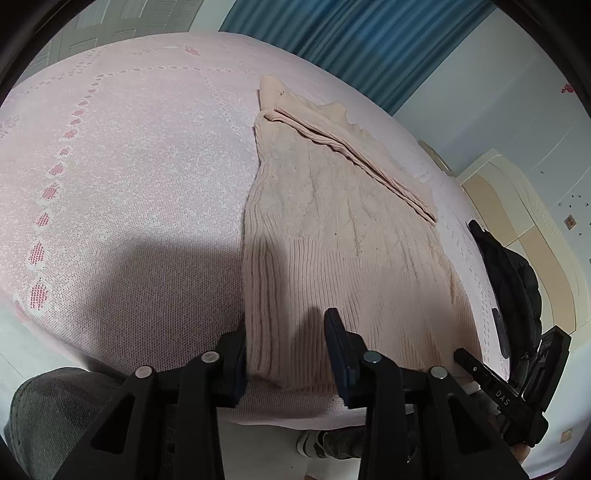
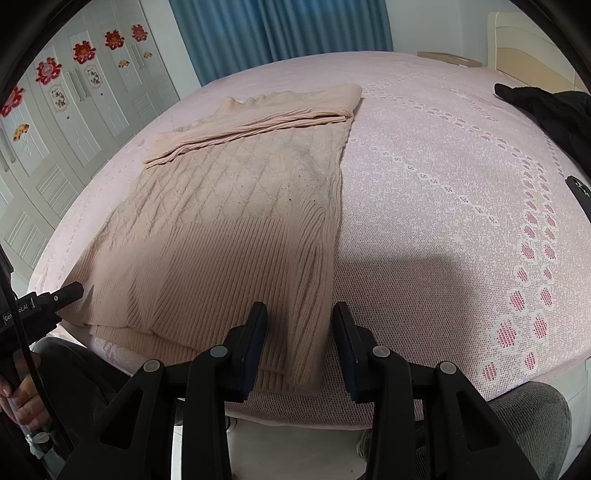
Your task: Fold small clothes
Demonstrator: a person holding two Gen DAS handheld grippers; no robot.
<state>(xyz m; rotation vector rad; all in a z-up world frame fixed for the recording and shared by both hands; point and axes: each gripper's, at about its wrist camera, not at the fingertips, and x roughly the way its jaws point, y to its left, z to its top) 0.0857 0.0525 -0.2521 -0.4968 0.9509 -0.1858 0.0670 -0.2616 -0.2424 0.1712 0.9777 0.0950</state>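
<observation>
Pink sweater [image 1: 332, 229], right tool [image 1: 517, 398] printed "DAS"; bed [image 1: 129, 166]

The setting was a home bedroom. A wide bed [image 2: 443, 192] filled most of both views, covered by a pink woven spread with rows of small flower motifs. A cream headboard [image 2: 524, 40] rose at its far end. White panelled wardrobe doors [image 2: 92, 107] lined one wall, hung with red paper cut-outs [image 2: 84, 51] and small fan ornaments. Blue curtains [image 2: 280, 33] hung behind the bed against a pale wall. A knitted sweater [image 2: 229, 206] lay flat on the spread, and a dark garment [image 2: 546, 110] sat near the headboard.
</observation>
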